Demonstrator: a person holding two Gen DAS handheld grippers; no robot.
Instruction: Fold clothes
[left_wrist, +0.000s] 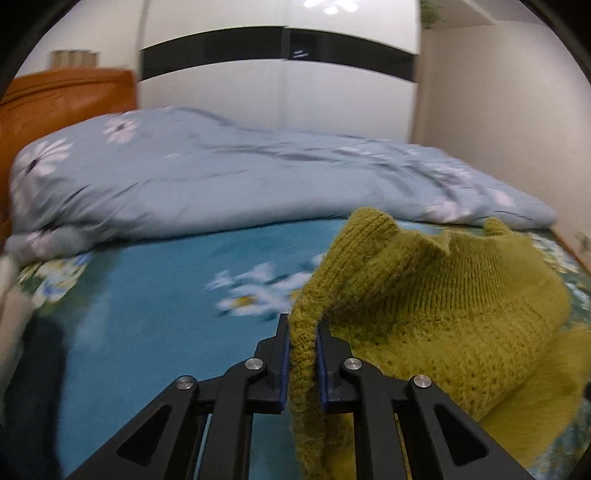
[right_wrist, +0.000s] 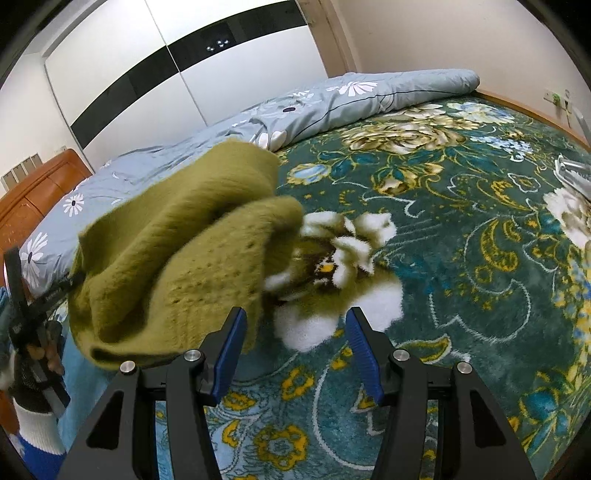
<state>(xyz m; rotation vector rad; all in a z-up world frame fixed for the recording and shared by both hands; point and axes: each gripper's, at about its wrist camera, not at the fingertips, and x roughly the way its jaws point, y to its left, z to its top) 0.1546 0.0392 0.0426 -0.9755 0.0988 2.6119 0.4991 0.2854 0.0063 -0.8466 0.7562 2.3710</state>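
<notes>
1. The left black two-finger gripper with blue pads (left_wrist: 303, 332) is seen pinched tight on a fold of the olive-green chunky knit sweater (left_wrist: 436, 295), with the knit squeezed between both pads and hanging out below them.

2. The right black gripper with blue pads (right_wrist: 295, 325) is spread wide, and nothing is held between its fingers. Only the patterned bed cover is seen in the gap.

3. The sweater is lifted off the bed on the left gripper's side. In the right wrist view it is seen bunched up and raised (right_wrist: 184, 258), just left of the right gripper's left finger, with its edge right beside that pad. Whether it actually touches can't be told, the knit is pretty blurred there.

4. Underneath, the teal plush blanket with white and gold flowers (right_wrist: 461, 240) is spread over the bed.

5. Further back, a pale blue duvet with white daisy print (left_wrist: 221, 177) is heaped in a long roll along the far side of the bed.

6. An orange-brown wooden headboard (left_wrist: 55, 107) is seen at the left, and a glossy white wardrobe with a black band (left_wrist: 280, 48) is behind the duvet.
</notes>
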